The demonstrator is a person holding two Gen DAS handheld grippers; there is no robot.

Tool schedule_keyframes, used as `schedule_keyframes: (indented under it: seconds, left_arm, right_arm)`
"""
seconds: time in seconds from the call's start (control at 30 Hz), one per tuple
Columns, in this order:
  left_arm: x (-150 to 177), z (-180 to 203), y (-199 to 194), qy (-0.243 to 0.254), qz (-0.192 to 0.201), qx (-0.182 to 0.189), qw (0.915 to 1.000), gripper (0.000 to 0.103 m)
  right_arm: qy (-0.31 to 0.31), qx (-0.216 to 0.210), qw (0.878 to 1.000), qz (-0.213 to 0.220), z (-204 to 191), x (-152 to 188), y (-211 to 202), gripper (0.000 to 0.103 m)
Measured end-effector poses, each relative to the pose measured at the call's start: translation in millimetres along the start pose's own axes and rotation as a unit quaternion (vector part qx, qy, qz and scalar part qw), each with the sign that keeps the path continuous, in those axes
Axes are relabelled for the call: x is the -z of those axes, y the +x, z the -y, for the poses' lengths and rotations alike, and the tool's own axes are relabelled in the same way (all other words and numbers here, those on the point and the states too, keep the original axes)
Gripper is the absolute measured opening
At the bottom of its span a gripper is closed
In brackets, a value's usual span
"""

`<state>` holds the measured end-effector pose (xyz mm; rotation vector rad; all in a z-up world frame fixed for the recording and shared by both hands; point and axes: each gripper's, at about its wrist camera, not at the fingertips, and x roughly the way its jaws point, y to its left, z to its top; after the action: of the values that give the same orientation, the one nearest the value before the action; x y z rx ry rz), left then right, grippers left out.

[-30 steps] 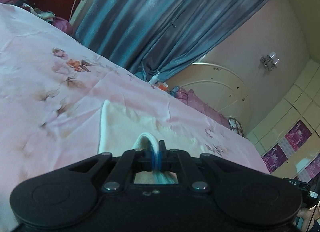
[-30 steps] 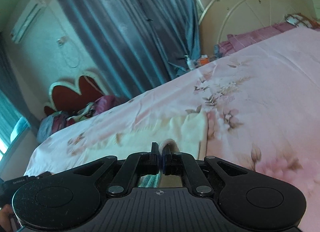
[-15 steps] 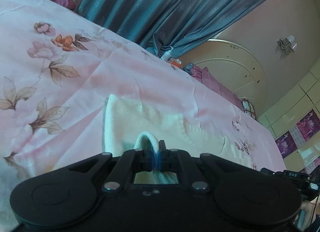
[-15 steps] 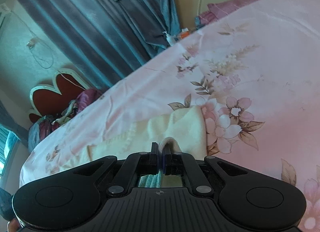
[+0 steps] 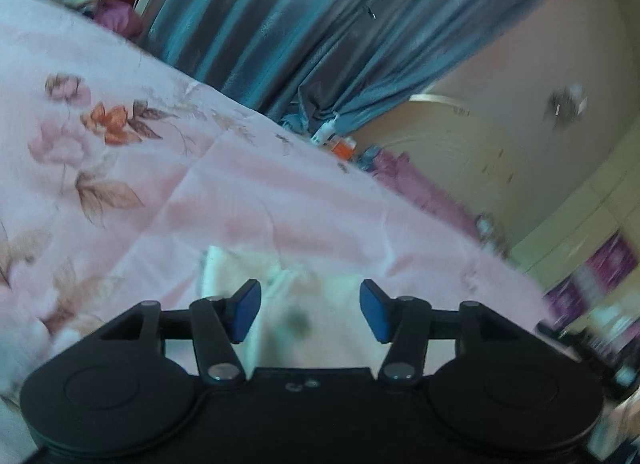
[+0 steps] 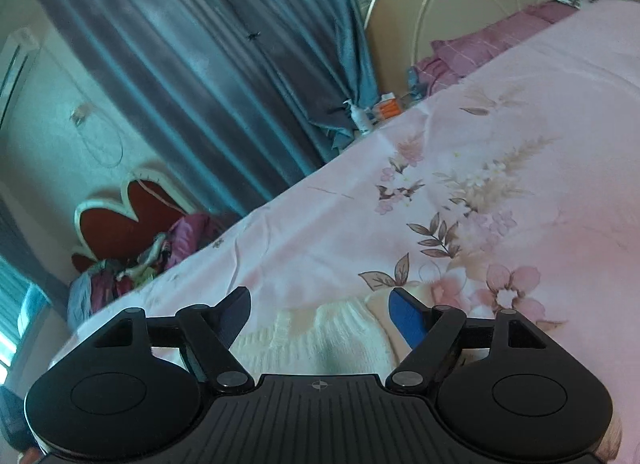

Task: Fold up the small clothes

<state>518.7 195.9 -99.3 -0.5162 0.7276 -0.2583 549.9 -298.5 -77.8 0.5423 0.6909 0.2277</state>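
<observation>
We hold a black two-finger gripper in each hand, both angled down over a bed covered by a pink sheet (image 6: 328, 240) printed with flowers and leaves.

From the left wrist camera, the left gripper (image 5: 310, 310) has its jaws apart and opening. The blue pads (image 5: 245, 310) touch nothing. In the gap between them lies a small cream garment (image 5: 288, 304), resting on the sheet just past the fingertips. Its near part looks bunched, and a dark smudge shows on it, though this view is blurred and we cannot tell what the smudge is.

From the right wrist camera, the right gripper (image 6: 320, 314) also has its jaws wide and opening. The same cream garment (image 6: 332, 336) lies between and beneath the fingers, with a ribbed knit texture visible on its surface. The pads are clear of the cloth; the right one, blue (image 6: 408, 320), sits at the garment's right edge, beside a printed pink flower.

Behind the bed hangs a grey-blue curtain (image 6: 208, 64), gathered low near a few small bottles and boxes. A cream headboard (image 6: 452, 0) with curved trim stands at the far end of the bed, with purple bedding (image 6: 488, 40) at its foot. On the far left of the right view, a red heart-shaped chair back (image 6: 132, 216) rises above a heap of mixed clothes (image 6: 152, 260).
</observation>
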Motion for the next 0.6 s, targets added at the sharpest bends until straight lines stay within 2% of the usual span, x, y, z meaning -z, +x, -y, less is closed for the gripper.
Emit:
schedule_keyframes:
  seconds: [0.03,0.07,0.17,0.23,0.3,0.33,0.37,0.4,0.43,0.47,0.6]
  left_arm:
    - [-0.2,3.2,2.2,0.019,-0.006,-0.01,0.9998,0.047]
    - [0.3,5.5,5.1,0.035,-0.012,-0.017,0.9992,0.045]
    - [3.4,17.8,18.7,0.096,-0.04,-0.042,0.9937,0.034]
    - [6.1,25.6,32.4,0.13,-0.069,-0.06,0.9874,0.017]
    - [9.9,31.9,38.9,0.158,-0.079,-0.07,0.9818,0.012]
    - [11.6,36.8,41.3,0.176,-0.08,-0.073,0.9785,0.005]
    - [12.3,40.2,42.8,0.187,-0.081,-0.076,0.9762,0.003]
    - [13.2,43.4,43.8,0.197,-0.077,-0.08,0.9741,0.002]
    - [13.8,45.0,44.1,0.203,-0.073,-0.082,0.973,0.001]
    - [14.0,45.9,43.8,0.205,-0.068,-0.083,0.9729,0.001]
    - [12.4,45.6,34.6,0.195,-0.032,-0.072,0.9777,0.001]
  right_arm:
    - [-0.021,0.014,1.0,-0.01,-3.2,0.5,3.6,0.071]
    - [-0.04,0.026,0.999,-0.021,-5.8,1.9,8.5,0.059]
    - [-0.083,0.059,0.993,-0.054,-9.7,9.5,26.1,0.048]
    - [-0.109,0.077,0.988,-0.074,-10.4,17.8,37.9,0.048]
    - [-0.125,0.089,0.984,-0.093,-8.8,26.9,46.8,0.048]
    - [-0.137,0.093,0.982,-0.093,-9.8,31.3,48.5,0.048]
    - [-0.151,0.097,0.979,-0.092,-12.1,34.4,49.3,0.046]
    - [-0.162,0.099,0.978,-0.091,-13.4,36.4,50.0,0.039]
    - [-0.171,0.097,0.976,-0.09,-15.1,37.7,49.4,0.013]
    - [-0.173,0.095,0.976,-0.089,-16.1,37.4,48.1,0.006]
    - [-0.198,0.106,0.973,-0.046,-24.3,34.2,32.3,0.001]
